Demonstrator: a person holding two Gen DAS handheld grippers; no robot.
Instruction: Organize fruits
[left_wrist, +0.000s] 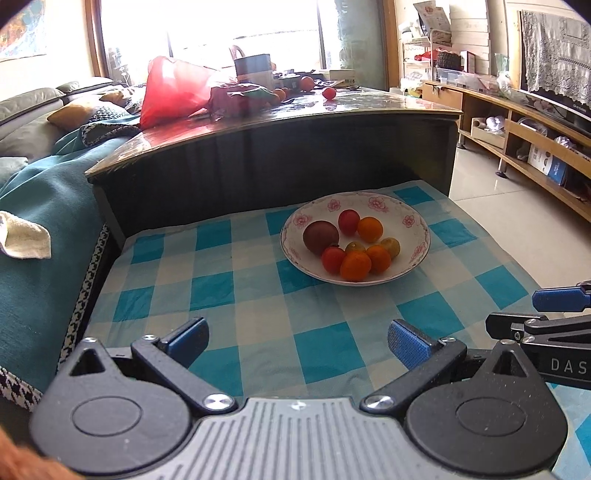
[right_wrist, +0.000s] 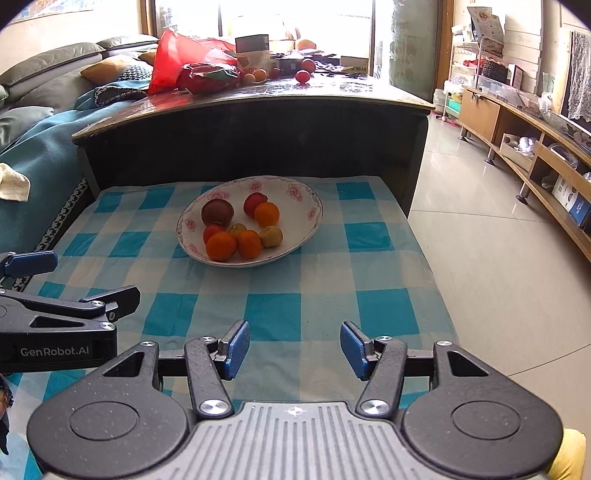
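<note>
Floral-rimmed bowl (left_wrist: 355, 240) holding the fruits: one large dark brown-purple fruit (left_wrist: 320, 236) at its left, two red tomatoes (left_wrist: 348, 221), three orange fruits (left_wrist: 355, 265) and two small yellowish ones (left_wrist: 391, 246) clustered toward the near rim. All eight pieces lie inside the bowl, several touching one another; none lies on the checked blue cloth (left_wrist: 258, 314) around it. The bowl rests on this cloth toward its far edge, just in front of the dark desk (left_wrist: 295, 122), whose top carries a red plastic bag (left_wrist: 173, 88), a box and a few more loose fruits (left_wrist: 328, 93).

The left gripper (left_wrist: 297, 341) and right gripper (right_wrist: 293, 345) both hover near the front of the cloth, well apart from the bowl, side by side. Each has its blue-padded fingers (right_wrist: 236, 349) spread wide with nothing between them.

Governing relation: the bowl lies straight ahead of both grippers, somewhat right of the left gripper's axis and somewhat left of the right gripper's axis, so it sits between the two lines of approach. Neither gripper appears clearly nearer. The nearest pieces are the orange fruits at the near rim; being roundish, they offer no marked long axis.
</note>
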